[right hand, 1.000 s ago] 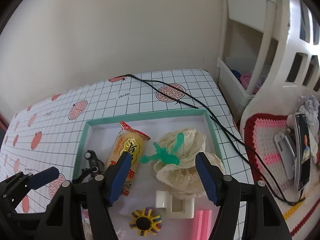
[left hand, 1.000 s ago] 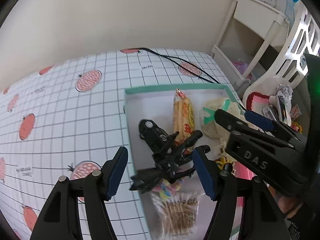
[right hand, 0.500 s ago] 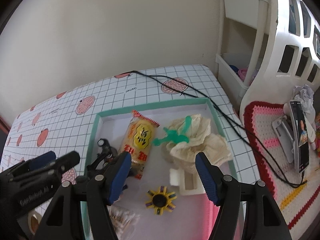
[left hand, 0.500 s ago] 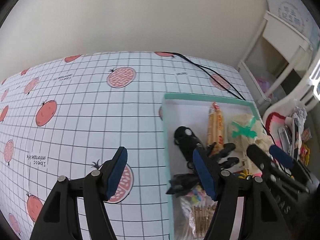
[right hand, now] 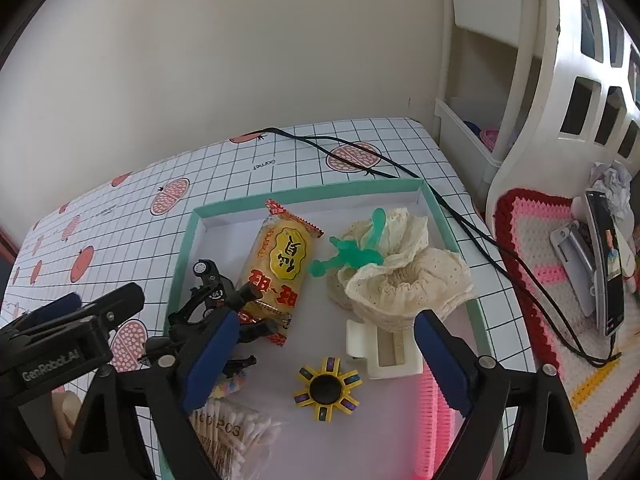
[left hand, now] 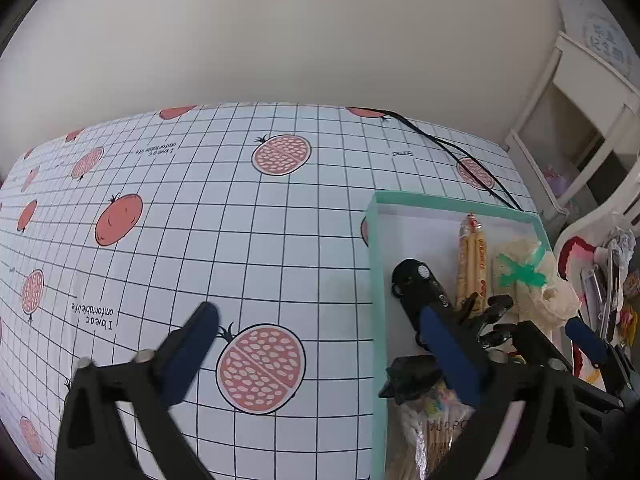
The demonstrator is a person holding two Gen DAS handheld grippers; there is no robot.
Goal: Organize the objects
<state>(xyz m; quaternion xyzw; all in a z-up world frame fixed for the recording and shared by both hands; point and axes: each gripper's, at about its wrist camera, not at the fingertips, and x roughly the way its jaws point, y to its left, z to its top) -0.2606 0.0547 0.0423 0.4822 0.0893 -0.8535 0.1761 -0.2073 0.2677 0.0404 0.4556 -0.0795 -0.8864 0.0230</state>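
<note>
Left gripper [left hand: 320,350] spread wide, empty, above the grid-patterned tablecloth [left hand: 240,220] beside the teal-rimmed tray [left hand: 373,280]. Right gripper [right hand: 324,354] likewise spread, empty, over the tray interior. In the tray: yellow snack packet [right hand: 280,264], cream lace cloth [right hand: 404,280], green plastic piece [right hand: 352,254] on it, yellow spinner [right hand: 326,388], white clip [right hand: 384,350], black toy [right hand: 208,296], cotton swab pack [right hand: 232,432].
</note>
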